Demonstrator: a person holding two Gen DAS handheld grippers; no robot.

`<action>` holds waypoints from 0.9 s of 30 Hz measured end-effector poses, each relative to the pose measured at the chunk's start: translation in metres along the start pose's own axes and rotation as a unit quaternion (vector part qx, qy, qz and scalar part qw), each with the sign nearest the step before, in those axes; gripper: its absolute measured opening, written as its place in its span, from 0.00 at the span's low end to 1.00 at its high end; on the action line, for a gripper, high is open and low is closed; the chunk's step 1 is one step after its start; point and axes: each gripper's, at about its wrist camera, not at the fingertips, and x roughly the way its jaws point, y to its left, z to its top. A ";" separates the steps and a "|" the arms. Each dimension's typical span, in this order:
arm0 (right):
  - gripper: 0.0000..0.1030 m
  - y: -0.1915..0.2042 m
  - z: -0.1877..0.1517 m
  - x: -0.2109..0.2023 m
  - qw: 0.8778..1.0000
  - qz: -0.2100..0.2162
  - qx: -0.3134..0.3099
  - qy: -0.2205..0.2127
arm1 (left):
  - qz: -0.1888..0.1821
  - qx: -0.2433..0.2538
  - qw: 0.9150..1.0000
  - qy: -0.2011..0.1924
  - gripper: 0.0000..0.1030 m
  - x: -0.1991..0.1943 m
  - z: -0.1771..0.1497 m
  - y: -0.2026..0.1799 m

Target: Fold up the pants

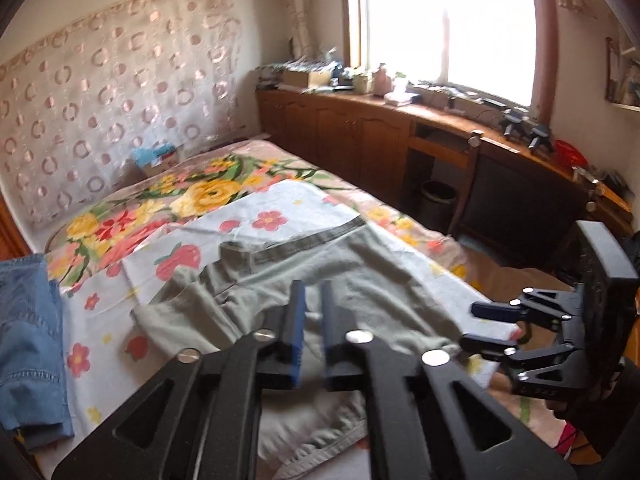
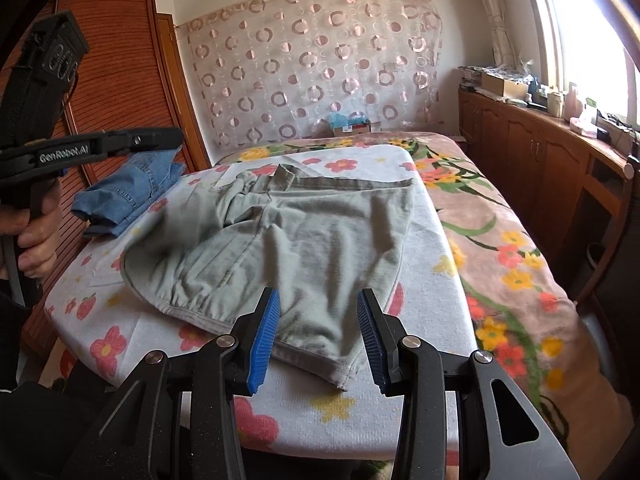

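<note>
Grey-green pants [image 2: 288, 236] lie crumpled and partly folded on a white flowered cloth [image 2: 432, 320] on the bed; they also show in the left wrist view [image 1: 320, 280]. My right gripper [image 2: 318, 320] is open and empty, hovering just above the pants' near hem. My left gripper [image 1: 313, 308] has its jaws narrowly apart and empty, above the pants. The right gripper also shows at the right edge of the left wrist view [image 1: 486, 326]. The left gripper shows at the left of the right wrist view [image 2: 168, 138], held in a hand.
Folded blue jeans [image 2: 128, 196] lie at the cloth's far left, also in the left wrist view [image 1: 28, 344]. A floral bedspread [image 2: 512, 248] covers the bed. Wooden cabinets [image 1: 360, 140] with clutter run under the window. A wooden wardrobe [image 2: 116, 80] stands left.
</note>
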 end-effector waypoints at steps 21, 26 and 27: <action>0.40 0.036 0.012 0.042 0.998 0.065 -0.014 0.021 | 0.067 -0.052 0.996 0.010 0.80 -0.002 -0.067 0.046; 0.40 0.047 0.012 0.057 0.996 0.080 -0.029 0.037 | 0.070 -0.064 0.995 0.033 0.80 0.001 -0.095 0.052; 0.40 0.049 0.012 0.060 0.995 0.083 -0.030 0.040 | 0.068 -0.066 0.995 0.038 0.80 0.003 -0.101 0.052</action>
